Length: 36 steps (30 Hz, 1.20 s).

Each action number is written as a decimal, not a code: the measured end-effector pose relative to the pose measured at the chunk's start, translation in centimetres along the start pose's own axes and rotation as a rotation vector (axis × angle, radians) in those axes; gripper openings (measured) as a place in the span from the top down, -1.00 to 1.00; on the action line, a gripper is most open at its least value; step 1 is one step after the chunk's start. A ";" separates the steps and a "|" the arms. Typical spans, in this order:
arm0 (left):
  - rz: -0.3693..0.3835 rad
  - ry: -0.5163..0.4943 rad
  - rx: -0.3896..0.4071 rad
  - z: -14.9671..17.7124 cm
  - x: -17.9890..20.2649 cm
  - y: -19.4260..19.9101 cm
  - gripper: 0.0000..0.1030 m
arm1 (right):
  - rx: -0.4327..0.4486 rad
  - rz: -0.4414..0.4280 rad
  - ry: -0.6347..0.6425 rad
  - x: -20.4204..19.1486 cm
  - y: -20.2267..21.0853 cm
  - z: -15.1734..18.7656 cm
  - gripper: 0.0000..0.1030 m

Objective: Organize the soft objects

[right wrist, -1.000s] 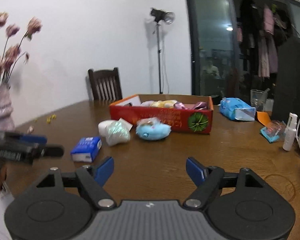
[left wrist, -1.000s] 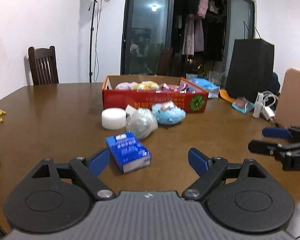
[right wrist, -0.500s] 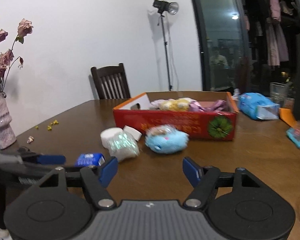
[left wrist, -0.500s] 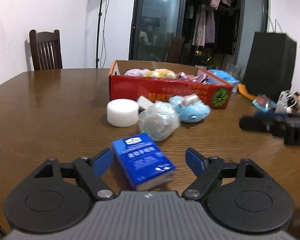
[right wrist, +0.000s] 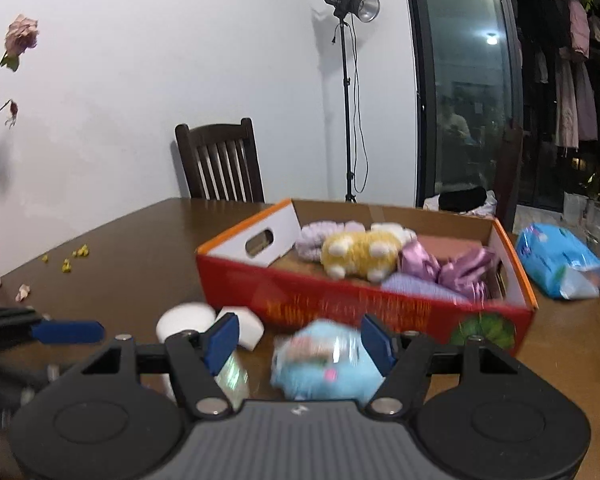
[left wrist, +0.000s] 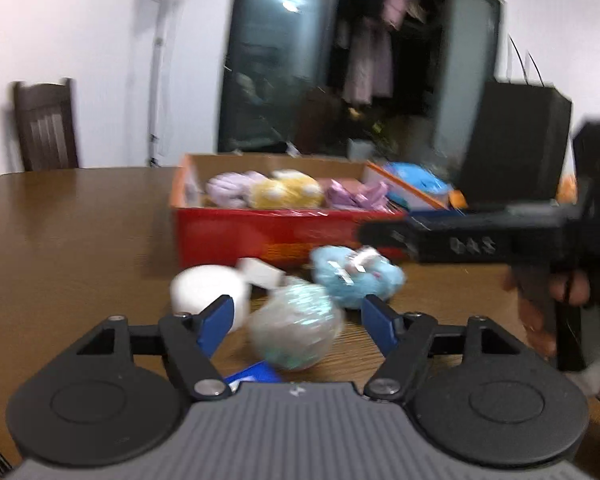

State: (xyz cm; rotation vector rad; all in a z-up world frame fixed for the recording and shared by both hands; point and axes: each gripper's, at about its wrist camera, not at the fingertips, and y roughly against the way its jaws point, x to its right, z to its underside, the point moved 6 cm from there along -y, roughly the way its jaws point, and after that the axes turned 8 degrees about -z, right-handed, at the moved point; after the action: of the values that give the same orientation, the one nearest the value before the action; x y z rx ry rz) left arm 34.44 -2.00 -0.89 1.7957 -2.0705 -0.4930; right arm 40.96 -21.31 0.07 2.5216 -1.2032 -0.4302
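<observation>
A red cardboard box point(left wrist: 260, 236) point(right wrist: 340, 300) holds a yellow plush point(right wrist: 360, 254), a lilac soft item point(right wrist: 320, 236) and pink fabric point(right wrist: 452, 264). In front of it lie a blue plush in wrap point(left wrist: 356, 276) point(right wrist: 324, 364), a shiny wrapped ball point(left wrist: 296, 328) point(right wrist: 232, 376), a white foam disc point(left wrist: 208, 292) point(right wrist: 184, 320) and a white block point(left wrist: 260, 274) point(right wrist: 242, 322). My left gripper point(left wrist: 296, 320) is open around the shiny ball. My right gripper point(right wrist: 298, 338) is open around the blue plush. A blue tissue pack point(left wrist: 252, 374) lies under the left gripper.
The brown table point(left wrist: 60, 248) carries a blue wipes pack point(right wrist: 556, 260) right of the box and a black bag point(left wrist: 512, 144) behind. A chair point(right wrist: 220, 160) and a light stand point(right wrist: 348, 100) stand beyond. Yellow crumbs point(right wrist: 72, 258) lie at the left.
Both grippers have moved forward toward the box. The left one passed over the blue tissue pack to the shiny ball; the right one closed in on the blue plush.
</observation>
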 end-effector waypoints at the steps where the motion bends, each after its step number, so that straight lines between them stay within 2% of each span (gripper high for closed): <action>1: 0.007 -0.019 -0.018 -0.1 0.4 -1.1 -0.41 | -0.002 0.000 -0.006 0.4 -0.4 -0.3 -0.30; 3: -0.016 -0.037 -0.061 -0.2 0.6 -3.0 -0.41 | -0.014 0.000 -0.026 1.1 -1.1 -0.5 -0.30; 8: 0.007 -0.019 -0.123 0.5 0.1 -5.2 -0.41 | -0.047 -0.006 -0.038 2.1 -2.3 0.2 -0.29; 11: 0.023 -0.016 -0.154 1.1 0.0 -5.9 0.08 | -0.071 -0.021 -0.036 2.1 -3.5 0.7 -0.28; 12: 0.030 -0.007 -0.147 1.2 -0.1 -5.8 0.12 | -0.082 -0.018 -0.028 2.1 -4.0 1.0 -0.16; 13: 0.036 -0.002 -0.143 1.1 -0.2 -5.8 0.14 | -0.094 -0.016 -0.016 2.0 -4.6 1.2 0.04; 14: 0.038 0.001 -0.143 1.1 -0.3 -5.8 0.16 | -0.107 -0.017 -0.006 1.9 -5.0 1.5 0.11; 20: 0.026 0.029 -0.101 0.2 -0.3 -4.5 0.20 | -0.101 -0.026 0.021 1.2 -5.4 2.0 0.25; 27: -0.012 0.088 -0.025 0.1 -0.2 1.8 0.20 | 0.007 -0.040 0.024 -0.9 -0.1 0.8 0.26; 32: -0.007 0.124 0.016 0.5 0.4 5.9 0.20 | 0.012 -0.075 -0.021 -2.5 5.7 2.8 0.25; 36: -0.005 0.120 0.034 0.0 0.8 6.8 0.20 | 0.004 -0.068 -0.026 -3.2 8.4 4.2 0.25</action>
State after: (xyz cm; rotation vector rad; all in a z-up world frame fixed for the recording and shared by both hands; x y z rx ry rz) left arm 28.43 -1.91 2.37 1.8042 -2.0049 -0.3440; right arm 31.58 -24.45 0.03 2.5743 -1.1312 -0.4792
